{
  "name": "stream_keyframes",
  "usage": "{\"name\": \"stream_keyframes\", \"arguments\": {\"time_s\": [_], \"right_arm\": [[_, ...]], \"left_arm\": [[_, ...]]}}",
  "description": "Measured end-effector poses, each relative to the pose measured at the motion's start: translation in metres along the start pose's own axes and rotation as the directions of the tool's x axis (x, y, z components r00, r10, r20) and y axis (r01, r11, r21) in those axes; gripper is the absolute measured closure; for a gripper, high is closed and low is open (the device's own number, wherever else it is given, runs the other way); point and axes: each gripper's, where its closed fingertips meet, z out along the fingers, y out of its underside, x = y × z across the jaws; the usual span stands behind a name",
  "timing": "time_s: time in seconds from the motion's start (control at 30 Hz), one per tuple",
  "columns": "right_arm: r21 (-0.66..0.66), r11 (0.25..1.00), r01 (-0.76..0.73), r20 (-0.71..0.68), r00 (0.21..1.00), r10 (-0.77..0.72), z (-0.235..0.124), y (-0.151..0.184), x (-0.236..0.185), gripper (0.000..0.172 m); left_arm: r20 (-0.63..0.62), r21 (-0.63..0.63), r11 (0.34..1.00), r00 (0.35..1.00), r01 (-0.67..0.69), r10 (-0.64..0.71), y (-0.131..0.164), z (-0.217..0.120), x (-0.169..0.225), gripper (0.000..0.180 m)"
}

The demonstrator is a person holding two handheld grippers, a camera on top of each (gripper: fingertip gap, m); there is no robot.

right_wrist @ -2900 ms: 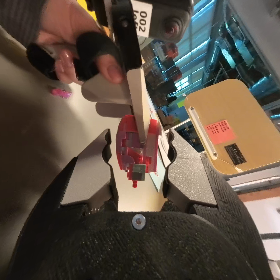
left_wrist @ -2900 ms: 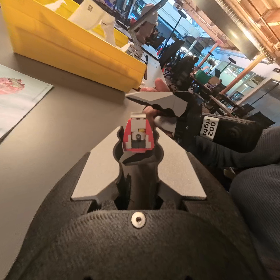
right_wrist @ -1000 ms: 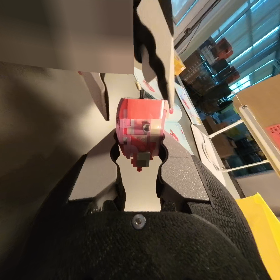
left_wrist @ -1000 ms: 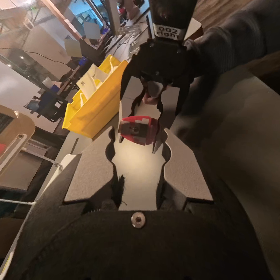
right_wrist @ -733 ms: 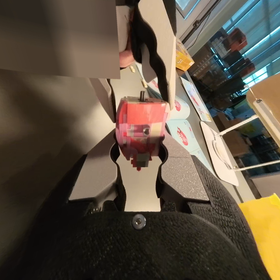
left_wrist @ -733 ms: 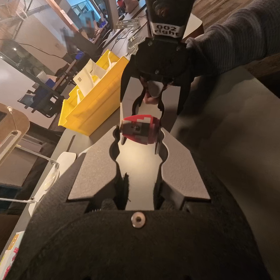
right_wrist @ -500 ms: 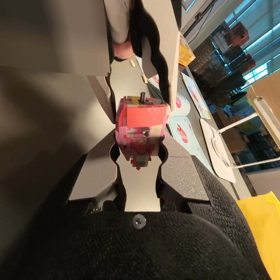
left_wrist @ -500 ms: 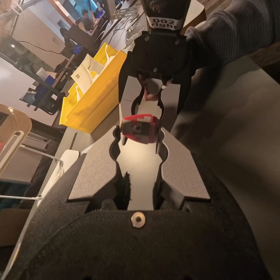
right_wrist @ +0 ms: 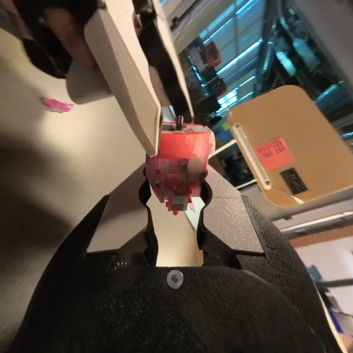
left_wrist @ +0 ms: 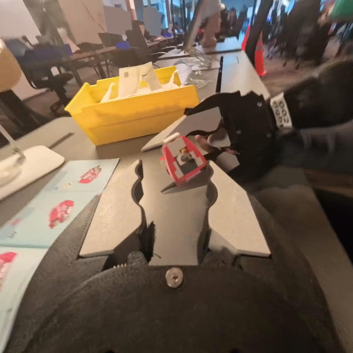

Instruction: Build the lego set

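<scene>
The right tongs (right_wrist: 174, 178) are reaching in from the side, both pads pressing on a red brick model (left_wrist: 183, 162) above the counter (left_wrist: 286, 210). The left tongs (left_wrist: 174, 172) are standing wide, gripping nothing. Only the left view is showing the yellow bin (left_wrist: 133, 116) and booklet (left_wrist: 57, 200); the right view alone is showing a pink piece (right_wrist: 57, 106).

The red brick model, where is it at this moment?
In the right wrist view the red brick model sits clamped in the right claw; in the left wrist view it is up off the table, ahead of the open left claw.
</scene>
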Motion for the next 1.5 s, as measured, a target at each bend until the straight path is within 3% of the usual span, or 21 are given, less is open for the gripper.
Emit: {"name": "stream_keyframes", "arguments": {"time_s": [0.1, 0.37, 0.7, 0.9, 0.97, 1.03, 1.1, 1.3, 1.5], "right_arm": [[-0.024, 0.999, 0.03, -0.103, 0.994, -0.033, 0.0, 0.002, 0.014, 0.122], [0.01, 0.998, -0.069, -0.192, 0.979, 0.07, 0.003, -0.009, 0.022, 0.122], [0.044, 0.999, 0.0, -0.236, 0.972, 0.011, 0.004, -0.026, 0.021, 0.121], [0.095, 0.99, -0.106, -0.003, 0.994, 0.107, -0.014, -0.009, 0.016, 0.105], [0.124, 0.961, -0.248, 0.184, 0.957, 0.223, -0.031, -0.012, 0.01, 0.119], [0.124, 0.906, -0.404, 0.39, 0.86, 0.33, -0.05, -0.027, 0.001, 0.135], [0.128, 0.875, -0.466, 0.5, 0.793, 0.349, -0.065, -0.046, 0.0, 0.141], [0.049, 0.903, -0.427, 0.638, 0.709, 0.301, -0.08, -0.062, -0.01, 0.148], [-0.004, 0.922, -0.386, 0.685, 0.671, 0.284, -0.084, -0.06, -0.014, 0.152]], "left_arm": [[-0.007, 0.03, 0.994, 0.995, 0.104, -0.104, -0.002, 0.005, 0.002, 0.122], [0.112, 0.154, 0.978, 0.981, 0.141, -0.159, -0.011, 0.008, -0.003, 0.126], [0.144, 0.171, 0.985, 0.988, 0.026, -0.051, -0.017, 0.009, 0.001, 0.143], [0.048, 0.136, 0.99, 0.999, -0.027, 0.021, -0.009, 0.003, -0.004, 0.144], [-0.005, 0.097, 0.994, 0.999, -0.048, 0.048, -0.003, 0.003, -0.002, 0.143], [-0.099, 0.059, 0.995, 0.991, -0.082, 0.087, 0.003, 0.003, 0.01, 0.143], [-0.179, 0.031, 0.992, 0.976, -0.124, 0.127, 0.008, 0.003, 0.025, 0.144], [-0.341, -0.02, 0.981, 0.924, -0.192, 0.174, 0.019, 0.005, 0.062, 0.144], [-0.381, -0.021, 0.982, 0.909, -0.19, 0.168, 0.019, 0.004, 0.07, 0.144]]}}
